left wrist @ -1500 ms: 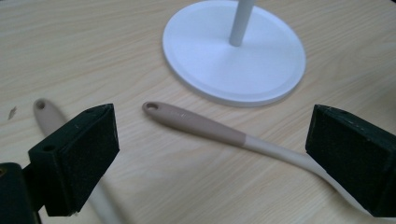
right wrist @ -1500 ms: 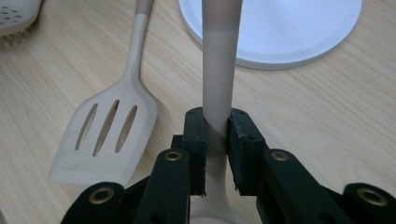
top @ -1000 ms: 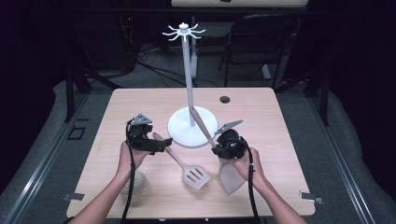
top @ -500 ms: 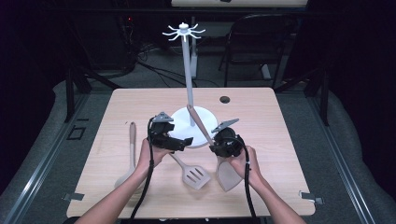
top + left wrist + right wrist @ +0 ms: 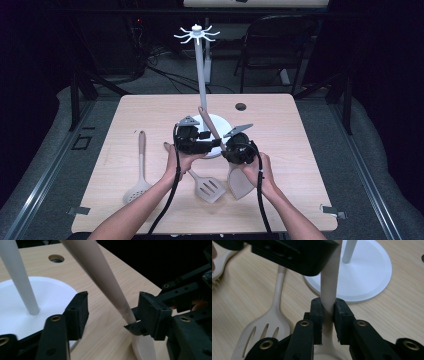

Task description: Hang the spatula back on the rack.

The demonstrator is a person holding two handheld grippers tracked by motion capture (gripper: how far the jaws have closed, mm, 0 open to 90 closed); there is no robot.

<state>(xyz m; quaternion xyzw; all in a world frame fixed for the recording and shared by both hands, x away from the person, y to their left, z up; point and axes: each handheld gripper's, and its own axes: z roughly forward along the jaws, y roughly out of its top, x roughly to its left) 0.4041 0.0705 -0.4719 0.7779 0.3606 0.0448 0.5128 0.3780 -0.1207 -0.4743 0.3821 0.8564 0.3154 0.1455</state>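
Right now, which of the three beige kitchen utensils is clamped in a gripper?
The beige solid spatula: the right gripper pinches its handle, tilting it up. The beige slotted turner and the beige perforated spoon lie flat, untouched.

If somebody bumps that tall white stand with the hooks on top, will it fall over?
Probably not easily. The white stand sits on a wide round base lying flat on the table, which should steady it. Still, its pole is tall and thin, so a push high up would likely rock it more than a nudge at the base.

A beige silicone spatula (image 5: 235,172) and beige slotted turner (image 5: 207,187) lie beside the white round-based rack stand (image 5: 202,85); the light wood table (image 5: 310,165) shows fine grain.
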